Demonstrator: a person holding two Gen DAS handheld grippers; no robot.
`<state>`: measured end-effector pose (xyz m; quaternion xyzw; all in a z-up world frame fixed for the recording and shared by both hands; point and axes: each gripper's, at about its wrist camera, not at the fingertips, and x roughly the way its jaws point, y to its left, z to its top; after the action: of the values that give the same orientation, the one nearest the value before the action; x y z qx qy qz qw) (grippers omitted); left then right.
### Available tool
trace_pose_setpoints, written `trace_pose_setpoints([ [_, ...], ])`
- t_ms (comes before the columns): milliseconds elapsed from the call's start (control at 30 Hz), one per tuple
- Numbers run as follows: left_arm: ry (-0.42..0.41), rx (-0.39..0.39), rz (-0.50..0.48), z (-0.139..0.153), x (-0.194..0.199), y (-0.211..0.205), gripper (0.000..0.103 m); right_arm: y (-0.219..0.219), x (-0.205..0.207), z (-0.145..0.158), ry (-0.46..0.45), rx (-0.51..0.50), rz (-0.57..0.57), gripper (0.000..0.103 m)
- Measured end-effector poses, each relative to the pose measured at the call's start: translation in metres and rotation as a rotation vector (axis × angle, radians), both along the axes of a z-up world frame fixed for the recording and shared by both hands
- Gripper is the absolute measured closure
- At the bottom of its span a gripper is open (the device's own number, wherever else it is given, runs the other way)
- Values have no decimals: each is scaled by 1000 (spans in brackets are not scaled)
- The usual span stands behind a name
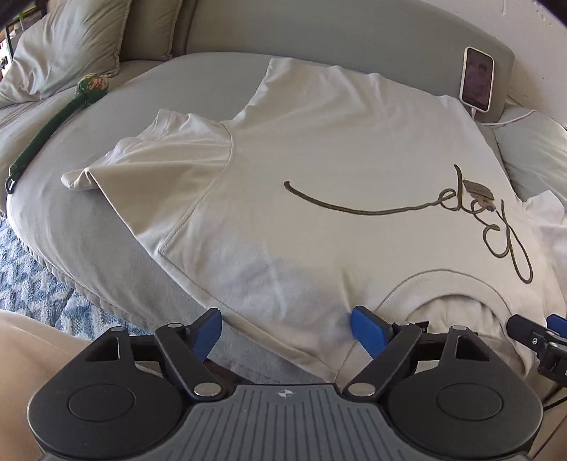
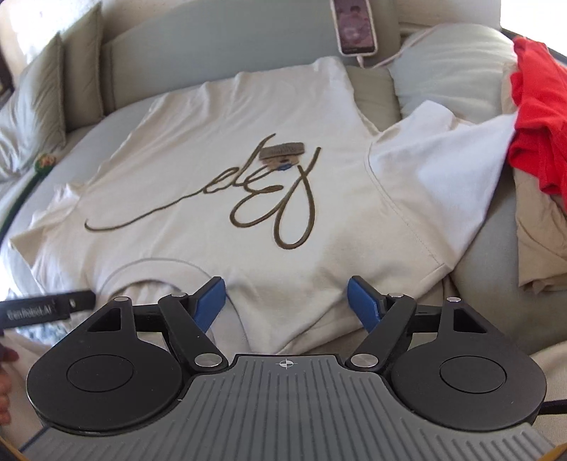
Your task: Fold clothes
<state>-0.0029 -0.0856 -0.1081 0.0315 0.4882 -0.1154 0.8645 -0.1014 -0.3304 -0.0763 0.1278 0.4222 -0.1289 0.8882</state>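
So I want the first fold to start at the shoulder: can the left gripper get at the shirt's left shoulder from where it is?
Probably yes. The left gripper is open right at the T-shirt shoulder beside the collar, with nothing lying on that edge.

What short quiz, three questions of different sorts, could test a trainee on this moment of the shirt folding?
1. True or false: the left gripper is shut on the collar of the cream T-shirt.
2. What lies right of the shirt, beyond its sleeve, in the right wrist view? A: a red garment. B: a blue towel. C: a black shoe.
3. Fill in: the phone leans upright behind the shirt, and a white ___ runs from its lower end.

Key
1. False: both it and the right gripper are open at the neck end.
2. A.
3. cable.
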Motion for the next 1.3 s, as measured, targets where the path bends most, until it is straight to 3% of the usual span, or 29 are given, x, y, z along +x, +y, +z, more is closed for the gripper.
trace_pose_setpoints([
  [133, 58, 21, -61, 4, -8, 6, 39, 8, -11, 5, 85, -21, 54, 25],
  [200, 58, -10, -84, 9, -16, 9, 40, 8, -20, 7, 110, 23, 70, 28],
  [267, 29, -61, -93, 19, -19, 11, 40, 6, -31, 10, 115, 97, 79, 41],
  [333, -31, -84, -83, 36, -19, 12, 40, -1, -40, 21, 60, 193, 53, 45],
  [433, -134, -128, -61, 68, -15, 16, 39, -10, -49, 50, -46, 250, 20, 44],
  [700, -322, -231, -17, 135, 8, 28, 36, -21, -43, 139, -266, 191, 17, 43],
  [833, -379, -229, -42, 158, 37, 22, 35, -30, -23, 175, -331, 120, 40, 41],
  [900, -404, -223, -66, 167, 56, 15, 29, -39, -7, 190, -350, 110, 49, 41],
  [1000, -402, -207, -83, 169, 96, 4, 28, -54, 24, 205, -364, 110, 48, 36],
  [1133, -299, -228, -12, 146, 166, 0, 28, -77, 78, 204, -330, 56, -16, 27],
  [1233, -281, -185, 56, 117, 220, -2, 29, -108, 130, 178, -292, 89, -81, 27],
  [1300, -302, -160, 77, 97, 252, -7, 31, -134, 162, 151, -281, 146, -152, 20],
])
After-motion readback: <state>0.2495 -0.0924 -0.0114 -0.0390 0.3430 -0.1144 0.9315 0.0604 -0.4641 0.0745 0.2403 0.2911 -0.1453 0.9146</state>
